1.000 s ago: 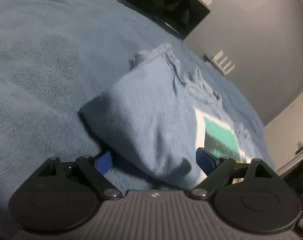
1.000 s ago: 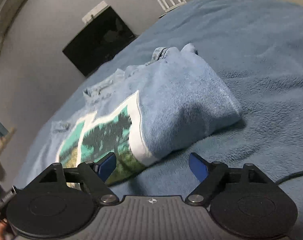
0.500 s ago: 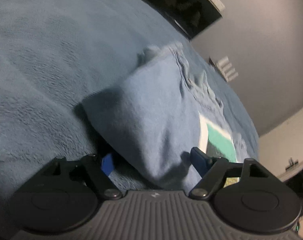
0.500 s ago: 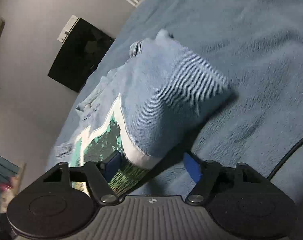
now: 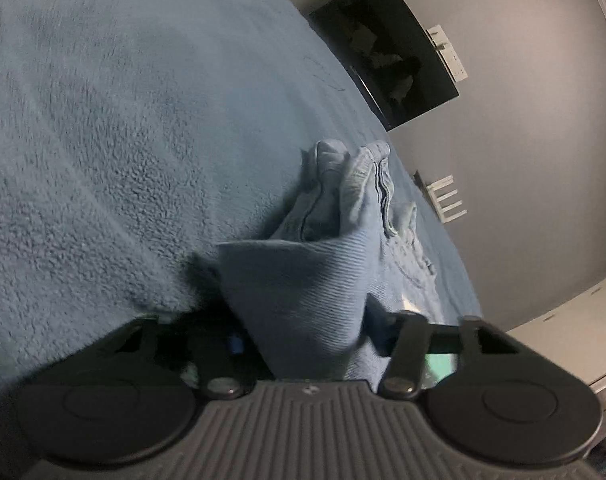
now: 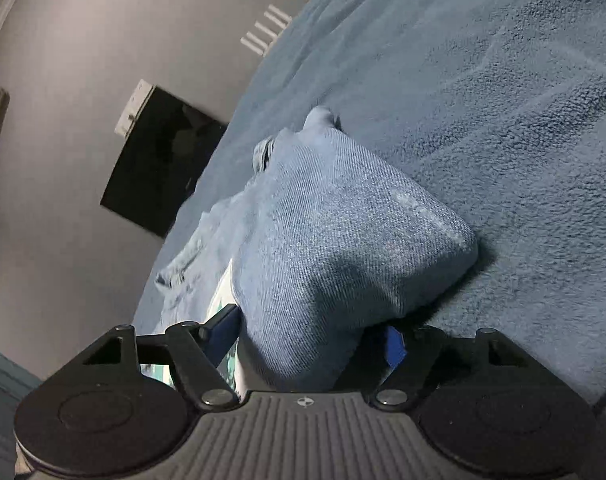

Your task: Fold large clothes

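Denim jeans, folded into a thick bundle on the blue fleece blanket, sit between the fingers of both tools as we reach in from two corners. Our left gripper is closing on the near corner of the fold; its blue pads are mostly buried under the cloth, and we cannot tell whether they press yet. Our right gripper is closing too, though it stands wider, with a blue pad on either flank of the opposite corner, close against the denim. Beside that left pad a strip of a teal and white printed patch peeks out from under the fold. Farther along, the waistband end rises in a crumpled heap. Beyond the blanket, a dark flat screen hangs on the grey wall, with a small white rack nearby.

Compared with a second ago, both tools have dropped closer and rolled, so the bundle fills more of each view, the printed patch is largely hidden, and the left jaws have narrowed sharply.
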Demonstrator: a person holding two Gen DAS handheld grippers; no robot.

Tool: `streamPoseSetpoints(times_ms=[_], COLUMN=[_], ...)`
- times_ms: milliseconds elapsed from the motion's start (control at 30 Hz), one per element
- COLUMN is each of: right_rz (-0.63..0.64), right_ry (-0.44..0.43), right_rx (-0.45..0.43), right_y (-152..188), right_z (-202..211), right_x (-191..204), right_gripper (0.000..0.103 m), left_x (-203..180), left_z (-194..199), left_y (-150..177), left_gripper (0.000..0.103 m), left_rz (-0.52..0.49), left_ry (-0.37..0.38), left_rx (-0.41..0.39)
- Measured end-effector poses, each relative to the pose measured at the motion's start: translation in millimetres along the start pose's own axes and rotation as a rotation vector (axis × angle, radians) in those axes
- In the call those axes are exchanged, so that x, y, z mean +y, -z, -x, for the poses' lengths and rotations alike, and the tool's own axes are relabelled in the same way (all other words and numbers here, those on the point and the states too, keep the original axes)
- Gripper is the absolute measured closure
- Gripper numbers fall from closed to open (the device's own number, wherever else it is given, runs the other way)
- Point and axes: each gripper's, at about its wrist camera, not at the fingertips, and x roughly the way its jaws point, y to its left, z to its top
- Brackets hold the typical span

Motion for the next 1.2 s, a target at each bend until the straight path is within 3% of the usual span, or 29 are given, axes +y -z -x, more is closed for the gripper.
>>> streamPoseSetpoints(times_ms=[67,133,233,367,700,767,833,900,1000,1133,1200], right_rz=[0.013,0.102,0.162,0.210,0.162,0.171,0.160,0.134,0.152,0.185,0.243], right_ry=[0.011,0.030,0.023,0.020,0.045,0.068,0.124,0.200,0.260,0.289,0.284], right_rx=[-0.036,-0.062,-0.081,-0.073,0.037,0.073,0.134,0.175,0.101,0.012,-0.013], right_y=[4,9,9,9,28,32,34,34,30,9,9], right_z=[4,13,32,62,151,161,154,149,171,201,206], right_x=[5,17,35,43,36,34,26,10,4,-1,-2], right_gripper=[0.042,0.064,0.073,0.076,0.076,0.074,0.060,0.050,0.028,0.029,0.032], left_x=[-6,-13,-27,-39,-52,-47,-34,-27,-40,-58,-57], left_z=[2,8,20,46,149,167,163,164,171,184,183], left_y=[1,2,4,11,37,44,47,46,49,58,60], left_gripper=[0.067,0.071,0.073,0.074,0.074,0.073,0.068,0.064,0.059,0.059,0.058], left_rz=[-0.014,-0.027,-0.089,-0.117,-0.134,-0.134,-0.085,-0.039,-0.098,-0.222,-0.232], left_ry=[-0.004,-0.001,-0.002,-0.015,-0.075,-0.107,-0.165,-0.196,-0.227,-0.289,-0.305], left_rx=[-0.012,-0.022,-0.031,-0.014,0.042,0.083,0.162,0.183,0.140,0.097,0.106])
